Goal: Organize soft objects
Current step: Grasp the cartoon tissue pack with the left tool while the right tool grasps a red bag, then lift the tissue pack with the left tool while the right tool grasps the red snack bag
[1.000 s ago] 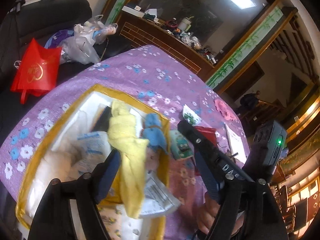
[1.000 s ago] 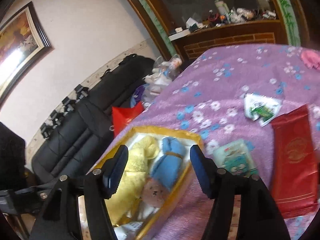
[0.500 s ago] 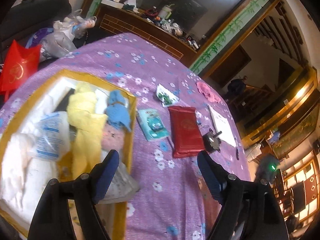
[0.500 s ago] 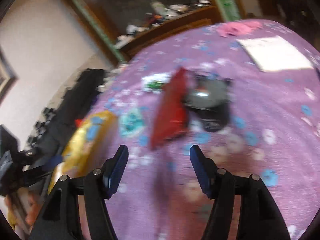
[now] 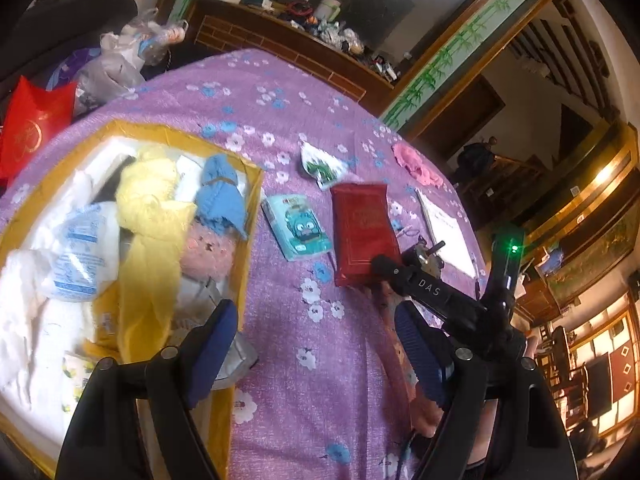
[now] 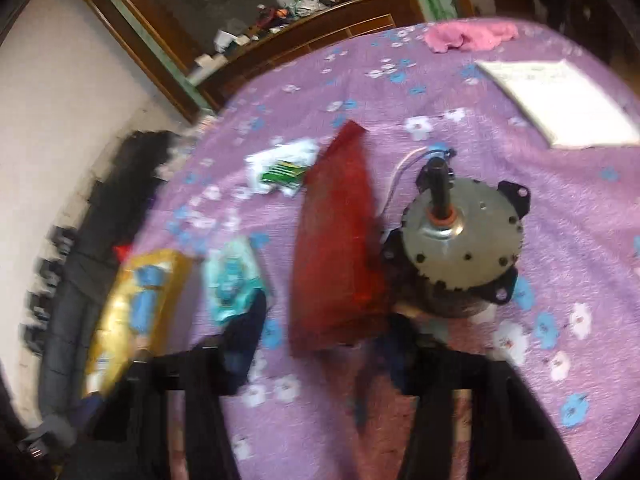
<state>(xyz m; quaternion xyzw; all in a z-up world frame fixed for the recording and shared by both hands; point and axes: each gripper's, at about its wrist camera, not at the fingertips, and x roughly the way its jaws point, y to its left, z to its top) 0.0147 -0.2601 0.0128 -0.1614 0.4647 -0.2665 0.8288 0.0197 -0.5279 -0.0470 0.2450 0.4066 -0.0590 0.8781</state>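
Right wrist view: you are now swinging your right gripper away from the gold-rimmed box of soft things at lower left, jaws wide and empty, straddling the flat red packet beside the round metal motor. Your left gripper is hanging open too, holding nothing. Farther off, the crumpled pink cloth is waiting at upper right, unsorted.

The red packet is flanked closely by a motor and a teal packet; open cloth is seen beyond.
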